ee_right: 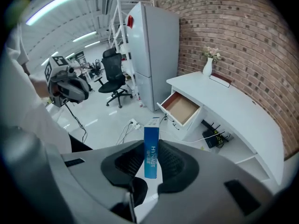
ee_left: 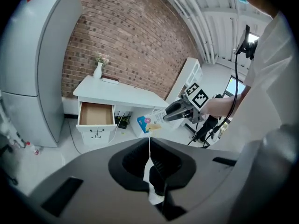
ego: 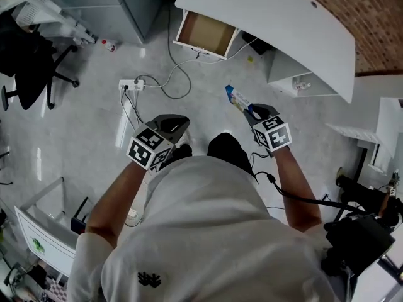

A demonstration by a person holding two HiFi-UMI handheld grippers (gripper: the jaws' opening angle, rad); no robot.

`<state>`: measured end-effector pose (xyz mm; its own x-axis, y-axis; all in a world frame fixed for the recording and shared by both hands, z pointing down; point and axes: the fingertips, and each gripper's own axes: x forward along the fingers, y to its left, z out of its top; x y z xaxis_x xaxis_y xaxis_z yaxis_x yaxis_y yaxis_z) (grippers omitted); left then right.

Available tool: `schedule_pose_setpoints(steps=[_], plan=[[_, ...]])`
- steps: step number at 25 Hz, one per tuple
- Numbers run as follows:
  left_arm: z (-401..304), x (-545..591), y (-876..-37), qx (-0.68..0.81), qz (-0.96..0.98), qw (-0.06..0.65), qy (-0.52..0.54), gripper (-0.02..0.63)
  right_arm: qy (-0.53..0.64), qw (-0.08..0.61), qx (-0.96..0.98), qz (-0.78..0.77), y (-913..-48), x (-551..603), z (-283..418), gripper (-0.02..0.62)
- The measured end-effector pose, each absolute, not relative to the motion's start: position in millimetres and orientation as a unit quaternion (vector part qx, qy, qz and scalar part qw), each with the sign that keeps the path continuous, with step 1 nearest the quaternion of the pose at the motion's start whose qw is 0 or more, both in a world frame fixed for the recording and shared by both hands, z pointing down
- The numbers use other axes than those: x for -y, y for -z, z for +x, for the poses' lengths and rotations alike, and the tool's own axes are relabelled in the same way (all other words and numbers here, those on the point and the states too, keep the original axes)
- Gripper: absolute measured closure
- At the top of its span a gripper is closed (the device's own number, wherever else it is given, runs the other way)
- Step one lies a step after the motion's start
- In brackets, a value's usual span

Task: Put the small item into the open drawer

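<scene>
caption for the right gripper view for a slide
Right hand-held gripper clamps a blue box, facing the open drawer of a white desk.

The head camera looks steeply down over the person's shoulders [ego: 208, 231] onto the left claw [ego: 171, 123], the right claw [ego: 252, 111] and the floor [ego: 94, 112] ahead of them. Each claw's own camera rides close behind its jaws and faces out along them. All three views share the open drawer [ee_left: 96, 114] well beyond the tips, and each claw camera catches the other claw off to its side.

A slim blue box [ee_right: 150, 148] stands upright, pinched in my right fingers [ee_right: 174, 164]. The brown-bottomed drawer [ee_right: 181, 107] is pulled open under the white surface's [ee_right: 229, 104] end.
</scene>
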<state>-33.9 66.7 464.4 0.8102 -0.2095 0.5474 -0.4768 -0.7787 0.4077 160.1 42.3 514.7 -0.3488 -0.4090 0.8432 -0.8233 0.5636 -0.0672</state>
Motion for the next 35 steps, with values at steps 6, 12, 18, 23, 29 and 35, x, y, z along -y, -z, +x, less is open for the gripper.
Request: schedule_pose_setpoints(steps=[6,12,18,23,29,35], plan=[[-42.0,-3.7,-472.8,0.213,0.905,0.285,-0.231,0.580,-0.284,0.392,0.767,0.421,-537.0,57.0,161.4,0.486],[-25.8,70.6,-474.6,0.225,0.896,0.297,-0.243,0.580,-0.323,0.372,0.744,0.451,-574.3,165.8,174.6,0.486],[4.8,152.8,-474.9,0.224,0.887,0.311,-0.258,0.580,-0.372,0.355,0.708,0.484,-632.2,259.7,198.1,0.486],[29.1,213.1,-488.4,0.220,0.883,0.317,-0.267,0.580,-0.403,0.348,0.680,0.504,-683.8,331.2,212.9,0.486],[29.1,238.3,-503.7,0.231,0.865,0.349,-0.278,0.580,-0.442,0.356,0.637,0.521,-737.9,366.2,214.9,0.486],[28.4,259.0,-526.2,0.242,0.851,0.370,-0.282,0.580,-0.484,0.334,0.596,0.547,-780.0,400.9,222.7,0.486]])
